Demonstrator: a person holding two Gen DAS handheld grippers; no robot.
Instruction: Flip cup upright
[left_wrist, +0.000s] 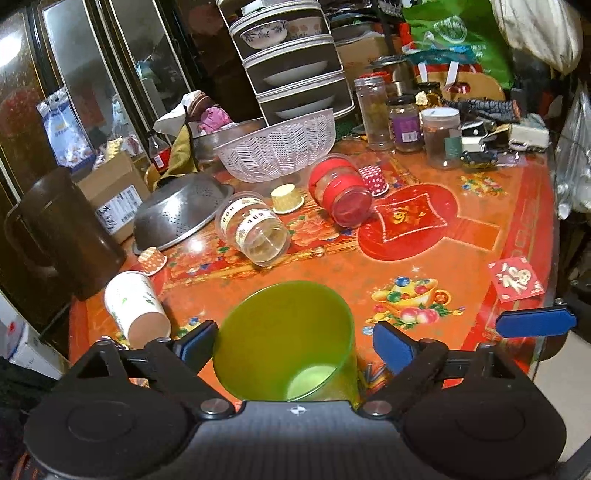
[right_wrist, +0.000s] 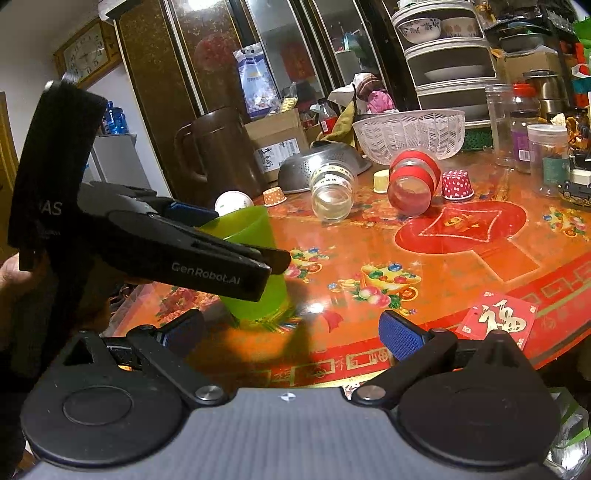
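The round table (right_wrist: 424, 266), under a glossy orange-red printed cover with fruit and flower motifs, carries everything else. Toward its far side sits a white plastic lattice basket (left_wrist: 277, 147), and beside that a dull perforated steel colander (left_wrist: 181, 210) lies rim-down. Two cylindrical jars lie on their sides near the middle: a clear one with a lettered band (left_wrist: 255, 230) and a red-banded glass one (left_wrist: 341, 194).

The translucent lime-green plastic cup (left_wrist: 284, 343) is a smooth tapered cone, standing upright on the near edge of the table, its wide mouth up and its narrow base on the cover, long axis vertical.

The left gripper (left_wrist: 293, 343) straddles the cup with its blue-padded fingers (left_wrist: 391, 347) spread wide; a gap shows at the right-hand pad, while contact at the other pad cannot be told. The right gripper (right_wrist: 291, 332) hangs nearby over bare table, spread wide and holding nothing.
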